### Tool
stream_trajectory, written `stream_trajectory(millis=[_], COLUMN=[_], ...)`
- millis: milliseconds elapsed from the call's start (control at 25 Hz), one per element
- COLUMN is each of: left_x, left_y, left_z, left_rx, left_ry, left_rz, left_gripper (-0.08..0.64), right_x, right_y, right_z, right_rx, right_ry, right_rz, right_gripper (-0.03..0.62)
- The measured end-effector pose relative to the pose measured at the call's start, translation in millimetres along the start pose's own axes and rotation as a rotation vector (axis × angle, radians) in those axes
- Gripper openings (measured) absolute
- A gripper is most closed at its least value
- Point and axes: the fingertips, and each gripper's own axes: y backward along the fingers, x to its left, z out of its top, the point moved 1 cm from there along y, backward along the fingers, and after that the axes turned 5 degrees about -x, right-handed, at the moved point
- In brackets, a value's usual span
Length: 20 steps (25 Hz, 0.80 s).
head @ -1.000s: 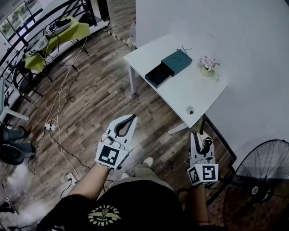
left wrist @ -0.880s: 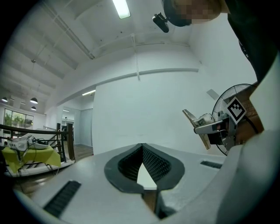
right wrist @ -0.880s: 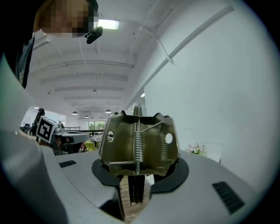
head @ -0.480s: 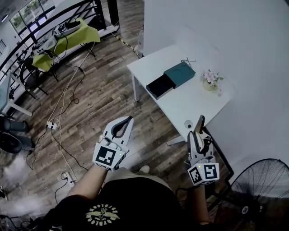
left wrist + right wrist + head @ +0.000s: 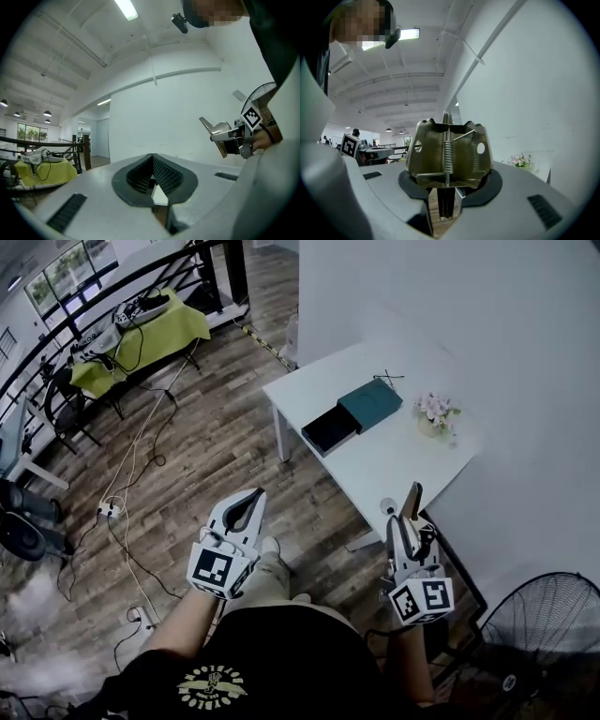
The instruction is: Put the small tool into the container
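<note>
My right gripper [image 5: 411,510] is shut on the small tool [image 5: 447,154], a brass-coloured metal spring clip standing upright between the jaws; its tip [image 5: 412,495] shows at the near edge of the white table [image 5: 394,460]. The container [image 5: 356,413] is a dark teal box lying on that table with its black drawer [image 5: 328,431] pulled open toward me. My left gripper [image 5: 253,501] hovers over the wooden floor left of the table, shut with nothing in it. From the left gripper view, the right gripper [image 5: 234,137] and the clip [image 5: 213,129] appear at the right.
A small vase of pink flowers [image 5: 434,412] stands right of the box, and a small round object [image 5: 387,506] sits at the table's near corner. A fan [image 5: 539,629] stands at lower right. Cables [image 5: 122,512] run over the floor; a green-covered table [image 5: 141,329] is far left.
Both grippers have drifted toward the white table; the right one's clip now reaches its near edge in the head view. Neither gripper's jaws have changed.
</note>
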Motion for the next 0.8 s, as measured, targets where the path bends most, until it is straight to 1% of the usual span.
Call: stream_trajectory(millis=[200, 360, 520, 640, 800], left_x=[-4.4, -12.8, -15.9, -10.0, 7.0], left_y=[-9.4, -20.2, -32.7, -43.9, -56.8], left_z=[-1.0, -9.6, -18.1, -14.5, -18.4], left_rx=[0.024, 0.004, 0.023, 0.0, 0.01], left_ry=[-0.01, 0.018, 0.019, 0.034, 0.044], left_rz=[-0.039, -0.087, -0.127, -0.133, -0.127], left_gripper=[0.006, 0.006, 0.006, 0.006, 0.006], right_x=[-10.6, -16.8, -24.4, -25.7, -21.5], right_y=[12.0, 19.7, 16.2, 5.2, -17.0], right_z=[5.0, 0.2, -4.6, -7.5, -7.3], right_rx=[-0.023, -0.013, -0.003, 0.01, 0.015], right_ry=[-0.006, -0.007, -0.016, -0.016, -0.009], right_rz=[-0.063, -0.104, -0.132, -0.143, -0.127], right_gripper=[0.127, 0.127, 0.127, 0.127, 0.127])
